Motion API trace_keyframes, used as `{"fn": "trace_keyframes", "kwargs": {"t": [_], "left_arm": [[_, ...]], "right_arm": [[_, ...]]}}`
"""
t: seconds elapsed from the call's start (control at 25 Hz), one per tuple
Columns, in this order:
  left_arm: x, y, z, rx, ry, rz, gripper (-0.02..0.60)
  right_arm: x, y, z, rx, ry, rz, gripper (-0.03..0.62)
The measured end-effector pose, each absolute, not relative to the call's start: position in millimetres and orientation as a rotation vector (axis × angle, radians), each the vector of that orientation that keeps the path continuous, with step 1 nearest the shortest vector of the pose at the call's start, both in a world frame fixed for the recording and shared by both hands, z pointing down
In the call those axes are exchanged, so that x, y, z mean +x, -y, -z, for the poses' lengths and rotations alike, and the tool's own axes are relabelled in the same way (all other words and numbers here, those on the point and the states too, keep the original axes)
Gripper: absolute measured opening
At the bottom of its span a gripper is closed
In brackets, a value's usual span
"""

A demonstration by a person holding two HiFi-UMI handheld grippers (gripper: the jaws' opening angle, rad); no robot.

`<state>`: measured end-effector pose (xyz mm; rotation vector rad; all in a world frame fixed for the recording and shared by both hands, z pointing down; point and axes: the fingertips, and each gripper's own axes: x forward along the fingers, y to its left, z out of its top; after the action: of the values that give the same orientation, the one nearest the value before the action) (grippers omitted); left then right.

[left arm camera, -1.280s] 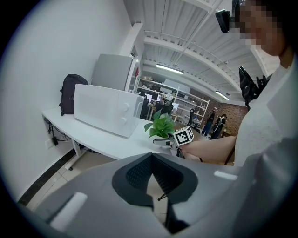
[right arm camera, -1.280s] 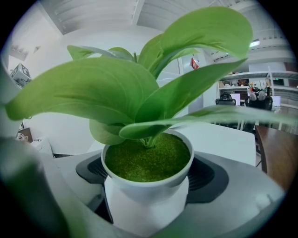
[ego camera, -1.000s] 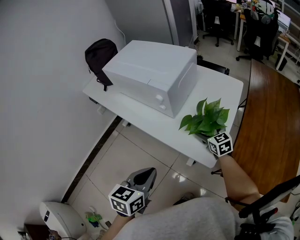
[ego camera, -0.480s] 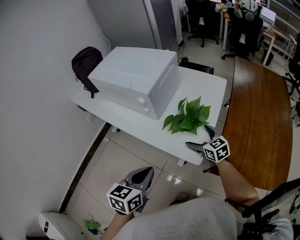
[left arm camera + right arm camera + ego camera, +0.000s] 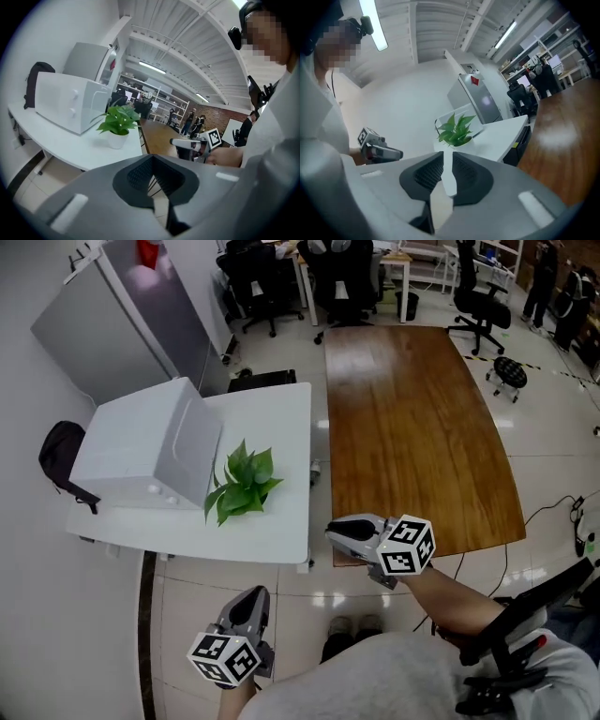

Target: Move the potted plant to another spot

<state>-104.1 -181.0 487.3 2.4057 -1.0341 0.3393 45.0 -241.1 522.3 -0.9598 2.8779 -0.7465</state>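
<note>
The potted plant point(image 5: 242, 488), green leaves in a small white pot, stands free on the white table point(image 5: 281, 532) beside a white box-shaped appliance. It also shows in the left gripper view point(image 5: 117, 123) and the right gripper view point(image 5: 456, 129). My right gripper point(image 5: 333, 532) hangs off the table's near corner, to the right of the plant and apart from it. Its jaws are closing, with a narrow gap and nothing between them point(image 5: 449, 161). My left gripper point(image 5: 257, 596) is low over the floor in front of the table, shut and empty.
A white appliance point(image 5: 150, 451) fills the table's left part, and a black backpack point(image 5: 58, 460) hangs at its far left end. A large wooden table point(image 5: 412, 427) adjoins on the right. A grey cabinet point(image 5: 122, 315) and office chairs point(image 5: 478, 296) stand behind.
The right gripper was at the plant's pot, spread its jaws wide and drew back off the table to the right, then narrowed them. The plant stays on the table. The head view swung round.
</note>
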Motion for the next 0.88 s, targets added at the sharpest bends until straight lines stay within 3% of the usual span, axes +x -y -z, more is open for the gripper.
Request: {"fn": "trace_keyframes", "kwargs": {"t": [0.08, 0.52, 0.68, 0.88], "left_arm": [[-87, 169, -495, 2.394, 0.994, -0.36, -0.003], [-29, 113, -448, 2.614, 0.769, -0.442, -0.003], [-54, 72, -422, 2.719, 0.705, -0.409, -0.003], [-138, -13, -429, 2.751, 0.632, -0.415, -0.003]], "right_arm": [[59, 219, -510, -0.933, -2.86, 0.736, 0.006], [77, 69, -483, -0.971, -2.838, 0.742, 0.005], [48, 13, -458, -1.023, -2.801, 0.659, 0.005], [-27, -66, -422, -1.084, -2.698, 0.56, 0.005]]}}
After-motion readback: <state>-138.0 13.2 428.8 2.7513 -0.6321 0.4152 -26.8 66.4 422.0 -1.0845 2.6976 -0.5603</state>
